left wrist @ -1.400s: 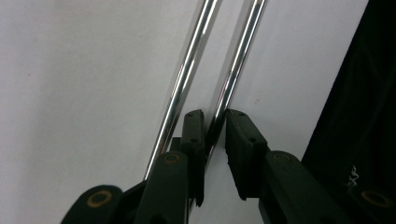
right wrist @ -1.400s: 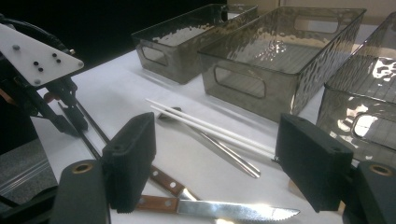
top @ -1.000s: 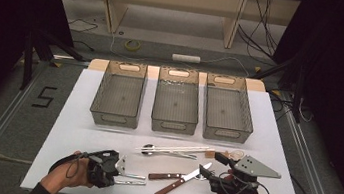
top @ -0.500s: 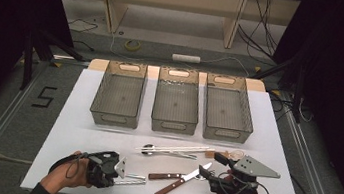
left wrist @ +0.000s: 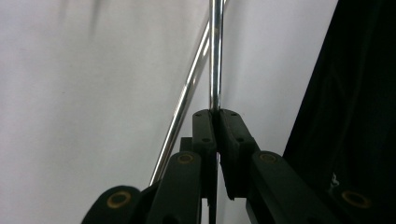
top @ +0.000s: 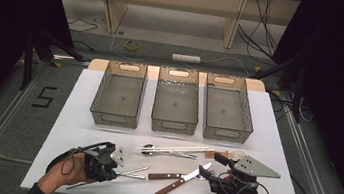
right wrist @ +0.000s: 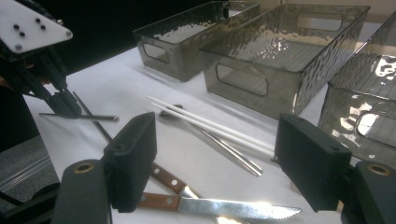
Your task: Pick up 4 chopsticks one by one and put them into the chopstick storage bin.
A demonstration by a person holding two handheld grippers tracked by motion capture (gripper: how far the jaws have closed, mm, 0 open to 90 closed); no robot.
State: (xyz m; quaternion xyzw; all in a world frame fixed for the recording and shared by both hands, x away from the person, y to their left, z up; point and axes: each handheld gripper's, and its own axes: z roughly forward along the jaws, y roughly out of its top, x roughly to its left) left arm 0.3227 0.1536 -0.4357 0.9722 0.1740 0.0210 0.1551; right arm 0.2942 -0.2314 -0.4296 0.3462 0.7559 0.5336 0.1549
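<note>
The left claw [top: 117, 173] is pressed together on one thin metal chopstick [top: 133, 173], pinching it near one end. This chopstick is at the near left part of the white bench [top: 77, 115], and its long axis goes almost left to right, with the free end pointing to the right and a little to the far side. A second metal chopstick [left wrist: 184, 95] lies flat on the bench just beside it, crossing under the claw at a small angle. The right claw [right wrist: 215, 158] is spread wide and holds nothing; it stays over the near right part of the bench, above two knives with wooden handles [top: 174, 178]. Their blades point to the right and far. Between the knives and the bins I count two white chopsticks [top: 178, 149] and one metal spoon [top: 153, 150], all lying left to right. Three grey transparent bins [top: 175, 105] stand in one row at the far side.
</note>
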